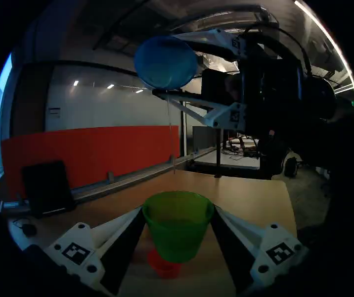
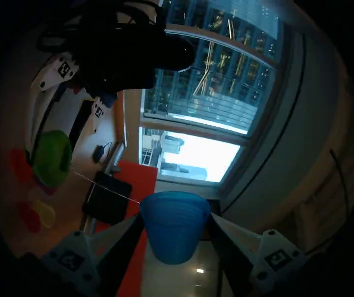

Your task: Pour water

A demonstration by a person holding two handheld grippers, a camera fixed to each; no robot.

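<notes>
Green plastic cup, clenched by left hand-held gripper, well inside surface edge — right hand-held gripper grasps tilted blue plastic cup overhead.

Upright cup between fingers of left hand-held gripper, just above surface. Tilted cup high overhead, between fingers of right hand-held gripper. Thin stream below tilted cup. Tablet far left, at surface's rear edge.
</notes>
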